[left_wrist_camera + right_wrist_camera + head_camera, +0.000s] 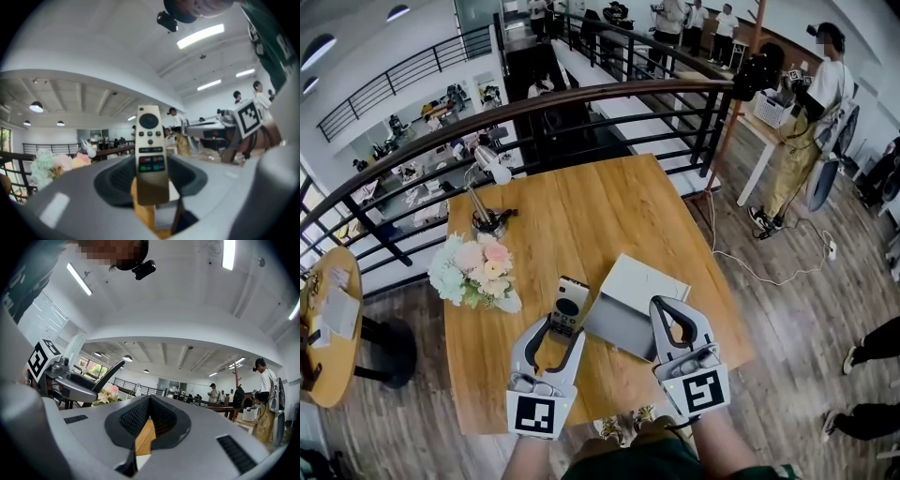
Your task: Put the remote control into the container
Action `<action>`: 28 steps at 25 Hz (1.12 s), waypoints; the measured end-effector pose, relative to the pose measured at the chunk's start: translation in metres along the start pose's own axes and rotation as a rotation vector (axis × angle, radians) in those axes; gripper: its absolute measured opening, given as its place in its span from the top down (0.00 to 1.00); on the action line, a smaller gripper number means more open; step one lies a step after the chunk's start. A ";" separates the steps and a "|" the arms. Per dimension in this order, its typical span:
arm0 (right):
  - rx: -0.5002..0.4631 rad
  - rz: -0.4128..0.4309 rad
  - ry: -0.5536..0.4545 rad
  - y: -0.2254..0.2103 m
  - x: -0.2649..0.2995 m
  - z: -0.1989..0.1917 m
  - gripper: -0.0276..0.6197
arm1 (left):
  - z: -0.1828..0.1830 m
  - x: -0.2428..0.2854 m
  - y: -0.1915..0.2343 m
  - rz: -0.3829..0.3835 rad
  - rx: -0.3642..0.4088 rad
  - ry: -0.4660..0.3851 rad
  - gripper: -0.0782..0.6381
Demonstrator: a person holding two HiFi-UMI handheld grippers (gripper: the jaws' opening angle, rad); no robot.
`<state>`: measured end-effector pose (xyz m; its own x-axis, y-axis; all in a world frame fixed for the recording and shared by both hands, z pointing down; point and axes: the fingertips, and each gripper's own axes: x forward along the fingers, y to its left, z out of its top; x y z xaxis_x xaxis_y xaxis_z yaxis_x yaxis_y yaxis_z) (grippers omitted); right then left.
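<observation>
Your left hand-held gripper (560, 328) is clamped on the remote (570, 306): jaws pinch its plain lower end, w/ the button end sticking out past the tips. The remote is over the bench (581, 206), just left of the container (639, 279); can't tell if it touches the wood or the box edge. Your right hand-held gripper (667, 309) has its jaws closed together w/ nothing between them, tips over the container's near right part. The container is a flat white box, lying skewed near the bench's front edge. Flowers (474, 272) stand at the bench's left edge, w/ a lamp (491, 167) behind them, both apart from the remote. A person (811, 122) stands off to the right, well away from the bench
</observation>
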<state>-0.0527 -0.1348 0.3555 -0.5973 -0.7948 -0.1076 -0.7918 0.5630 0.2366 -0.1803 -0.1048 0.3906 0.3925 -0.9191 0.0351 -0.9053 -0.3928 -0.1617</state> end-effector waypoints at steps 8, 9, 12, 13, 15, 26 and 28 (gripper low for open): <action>0.019 0.047 -0.021 -0.016 0.021 -0.006 0.93 | 0.001 0.018 0.003 0.051 0.009 0.030 0.61; 0.021 0.052 -0.024 -0.019 0.022 -0.006 0.93 | 0.002 0.020 0.002 0.057 0.008 0.032 0.61; 0.018 0.068 -0.032 -0.024 0.023 -0.008 0.93 | 0.003 0.026 -0.002 0.069 0.009 0.036 0.61; 0.018 0.074 -0.032 -0.026 0.024 -0.009 0.93 | 0.004 0.028 -0.003 0.072 0.010 0.037 0.61; 0.023 0.081 -0.032 -0.029 0.028 -0.009 0.93 | 0.004 0.034 -0.004 0.073 0.018 0.044 0.61; 0.039 0.099 -0.047 -0.049 0.027 -0.010 0.93 | -0.008 0.053 -0.029 -0.022 0.146 0.136 0.61; 0.046 0.100 -0.052 -0.050 0.026 -0.010 0.93 | -0.014 0.057 -0.032 -0.051 0.179 0.171 0.61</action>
<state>-0.0278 -0.1860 0.3510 -0.6787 -0.7217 -0.1359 -0.7320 0.6500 0.2041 -0.1314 -0.1446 0.4119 0.3902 -0.8962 0.2112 -0.8357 -0.4410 -0.3272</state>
